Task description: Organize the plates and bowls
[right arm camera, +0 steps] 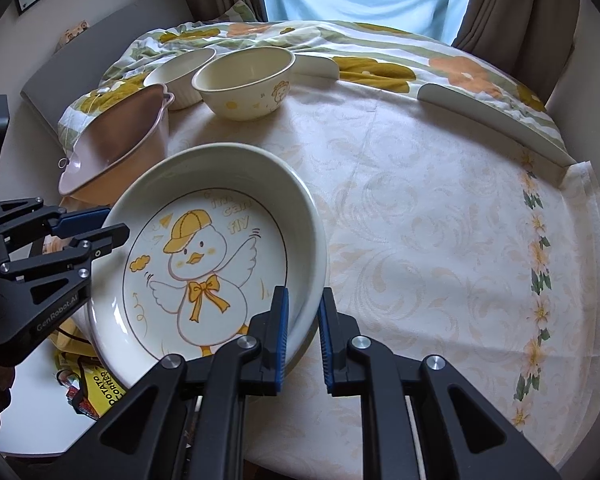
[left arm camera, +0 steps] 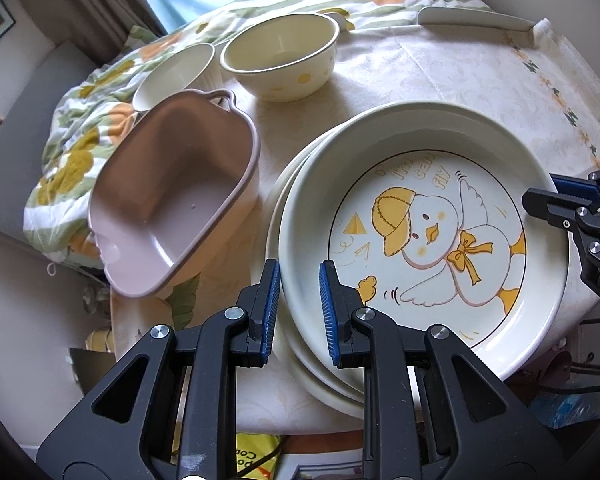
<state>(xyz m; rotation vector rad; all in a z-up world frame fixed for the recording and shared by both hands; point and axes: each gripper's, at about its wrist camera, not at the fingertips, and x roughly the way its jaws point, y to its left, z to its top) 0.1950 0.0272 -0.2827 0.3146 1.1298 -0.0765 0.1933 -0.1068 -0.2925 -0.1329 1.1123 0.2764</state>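
A cream deep plate with a yellow duck drawing [left arm camera: 432, 232] [right arm camera: 204, 264] lies on top of another cream plate [left arm camera: 288, 320] near the table's front edge. My left gripper [left arm camera: 299, 312] straddles the duck plate's near rim, its blue pads a little apart on either side. My right gripper [right arm camera: 302, 336] straddles the opposite rim the same way, pads close to the rim. Each gripper shows in the other's view, the right one [left arm camera: 556, 204] and the left one [right arm camera: 92, 228]. Behind stand a pink rectangular dish [left arm camera: 176, 196] [right arm camera: 116, 144], a cream duck bowl [left arm camera: 282, 56] [right arm camera: 246, 82] and a white ribbed bowl [left arm camera: 176, 76] [right arm camera: 182, 72].
The round table [right arm camera: 440, 240] has a cream patterned cloth. A flowered quilt [right arm camera: 360, 52] covers its far side, with white plate rims [right arm camera: 500, 128] poking from under it. A grey sofa [left arm camera: 32, 100] stands to the left. Bags lie on the floor below the front edge.
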